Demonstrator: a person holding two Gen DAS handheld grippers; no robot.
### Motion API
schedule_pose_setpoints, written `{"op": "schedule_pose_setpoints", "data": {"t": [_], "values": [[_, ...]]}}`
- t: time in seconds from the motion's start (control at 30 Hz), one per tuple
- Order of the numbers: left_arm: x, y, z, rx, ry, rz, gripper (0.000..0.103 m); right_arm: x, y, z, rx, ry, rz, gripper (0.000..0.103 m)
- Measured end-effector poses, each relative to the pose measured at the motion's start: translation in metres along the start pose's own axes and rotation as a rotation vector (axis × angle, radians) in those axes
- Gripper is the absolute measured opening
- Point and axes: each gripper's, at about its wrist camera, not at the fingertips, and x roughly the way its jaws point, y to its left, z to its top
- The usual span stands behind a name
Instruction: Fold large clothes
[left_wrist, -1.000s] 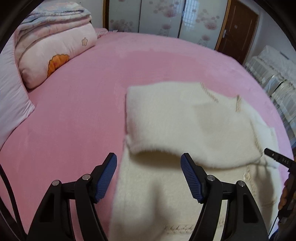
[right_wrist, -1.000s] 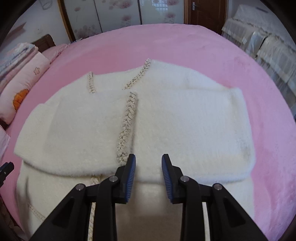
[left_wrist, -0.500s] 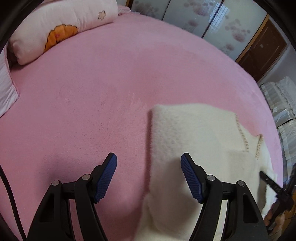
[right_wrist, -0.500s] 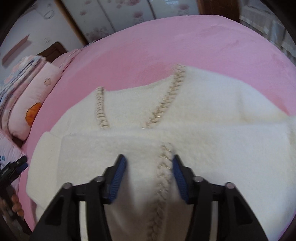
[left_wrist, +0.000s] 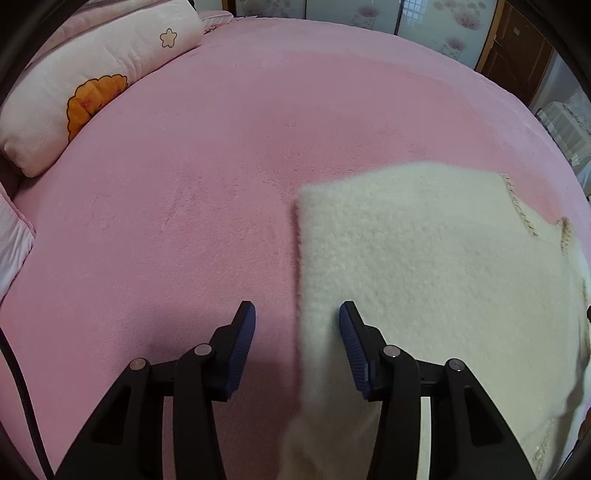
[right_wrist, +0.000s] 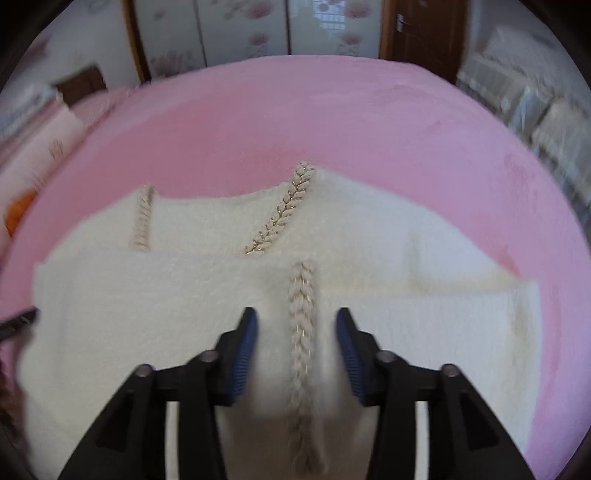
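While both grippers hang open and empty, I see risk: cream cardigan lies half-folded mid pink bed. Left gripper straddles cardigan's left edge, right gripper straddles braid trim. Fluffy knit thick, so shallow pinch probably grabs top layer only, fold skews.

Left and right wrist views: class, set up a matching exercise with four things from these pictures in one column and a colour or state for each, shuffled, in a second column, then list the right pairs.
Things:
1. bedspread
2. sweater
3. pillow
4. left hand-held gripper

Colour or state:
A. cream, fluffy, partly folded
B. open, straddling the garment's left edge
C. plain pink
D. pale pink with an orange motif and a small flower

Pairs: 1-C, 2-A, 3-D, 4-B
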Motion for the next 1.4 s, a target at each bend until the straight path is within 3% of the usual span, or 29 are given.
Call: {"op": "schedule_pose_setpoints", "data": {"t": [0.1,0.23,0.37,0.4,0.43,0.47,0.53,0.63,0.7,0.77,0.83,0.93,1.0,1.13,1.2,1.27,1.3,1.4], "values": [[-0.021,0.003,-0.017,0.006,-0.031,-0.036,0.071,-0.024,-0.024,-0.021,0.103,-0.005,0.111,0.059],[-0.03,0.001,-0.036,-0.033,0.002,-0.104,0.073,-0.035,-0.029,-0.05,0.121,0.034,0.161,0.059],[-0.021,-0.01,-0.051,-0.039,0.009,-0.073,0.073,-0.03,-0.024,-0.063,0.124,0.031,0.162,0.059],[-0.018,-0.015,-0.056,-0.019,-0.003,-0.031,0.075,-0.025,-0.019,-0.064,0.115,0.027,0.145,0.047],[-0.014,-0.018,-0.057,0.006,-0.021,0.004,0.077,-0.026,-0.017,-0.068,0.096,0.016,0.122,0.015],[-0.01,-0.019,-0.059,0.025,-0.033,0.026,0.079,-0.023,-0.014,-0.068,0.075,0.008,0.066,0.016],[-0.008,-0.02,-0.06,0.016,-0.029,0.028,0.08,-0.022,-0.024,-0.071,0.115,0.014,0.07,0.016],[-0.019,-0.019,-0.056,-0.001,-0.022,0.046,0.078,-0.026,-0.018,-0.075,0.078,0.008,0.032,0.018],[-0.035,-0.029,-0.056,0.006,-0.076,0.087,0.078,-0.038,-0.01,-0.075,0.057,-0.007,-0.03,0.023],[-0.053,-0.042,-0.057,0.024,-0.153,0.059,0.078,-0.054,0.002,-0.074,0.031,-0.059,-0.071,0.023],[-0.063,-0.063,-0.051,0.05,-0.19,-0.027,0.078,-0.072,0.025,-0.071,-0.013,-0.133,-0.055,0.023],[-0.058,-0.087,-0.036,0.065,-0.18,-0.089,0.076,-0.073,0.067,-0.055,-0.081,-0.147,0.086,0.023],[-0.048,-0.092,-0.023,0.044,-0.174,-0.091,0.072,-0.054,0.094,-0.042,-0.092,-0.09,0.209,0.023],[-0.012,-0.09,-0.006,0.006,-0.085,-0.104,0.072,-0.007,0.136,-0.031,-0.15,0.01,0.359,0.023],[0.012,-0.093,-0.003,0.032,-0.037,-0.027,0.071,0.011,0.142,-0.03,-0.187,0.007,0.297,0.018],[0.022,-0.081,0.002,0.048,-0.06,-0.006,0.072,0.016,0.134,-0.025,-0.199,-0.04,0.187,0.01],[0.023,-0.074,0.006,0.056,-0.075,-0.005,0.072,0.017,0.124,-0.021,-0.196,-0.068,0.106,0.0],[0.029,-0.062,0.014,0.074,-0.085,0.024,0.072,0.025,0.065,-0.013,-0.108,-0.081,-0.046,0.0]]}}
